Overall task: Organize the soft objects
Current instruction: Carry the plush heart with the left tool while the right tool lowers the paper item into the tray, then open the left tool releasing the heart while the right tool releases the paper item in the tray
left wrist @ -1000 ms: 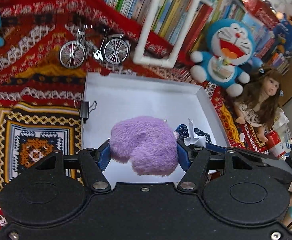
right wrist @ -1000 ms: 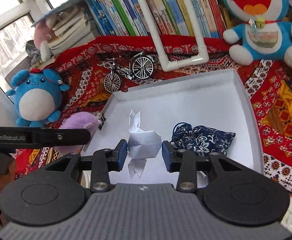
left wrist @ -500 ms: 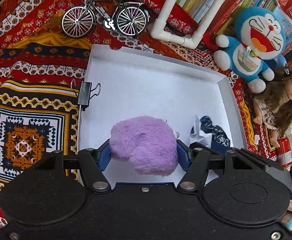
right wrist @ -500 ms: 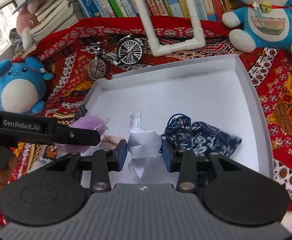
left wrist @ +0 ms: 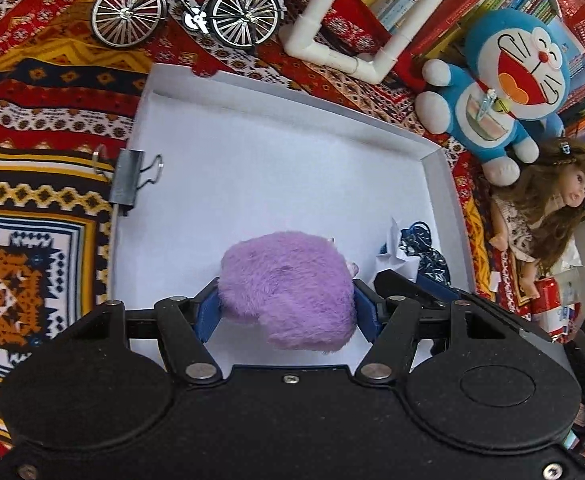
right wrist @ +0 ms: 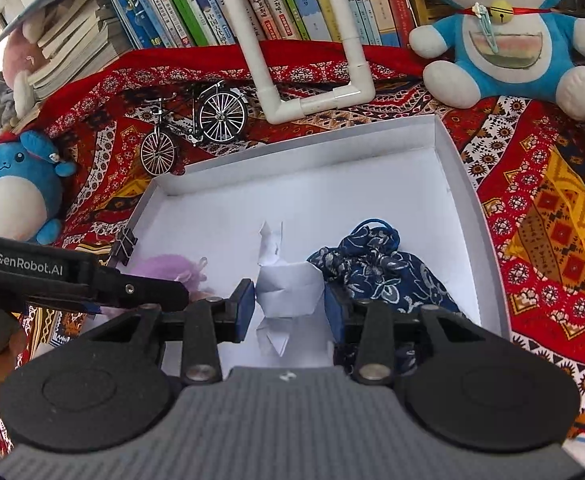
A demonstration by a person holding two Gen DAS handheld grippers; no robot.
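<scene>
Plainly "GenRobot.AI" is showing on the left gripper (right wrist: 212,292), which is clamping the purple plush (left wrist: 288,288) over the white tray (right wrist: 450,168). The right gripper (right wrist: 290,310), jaws just easing apart, is bracketing the paper figure (right wrist: 288,284) beside the blue floral pouch (right wrist: 376,268) inside it.

Both tools have come lower over the white tray (right wrist: 458,168), the right tool (right wrist: 290,306) loosening around the paper figure (right wrist: 288,284).

The left gripper (left wrist: 286,312) was matte black, with two round caps, silver screws and blue pads; its side, seen from the right wrist, bore white "GenRobot.AI" lettering. The right gripper (right wrist: 290,308) had a ribbed grey body, black linkage arms, silver screws and blue pads.
</scene>
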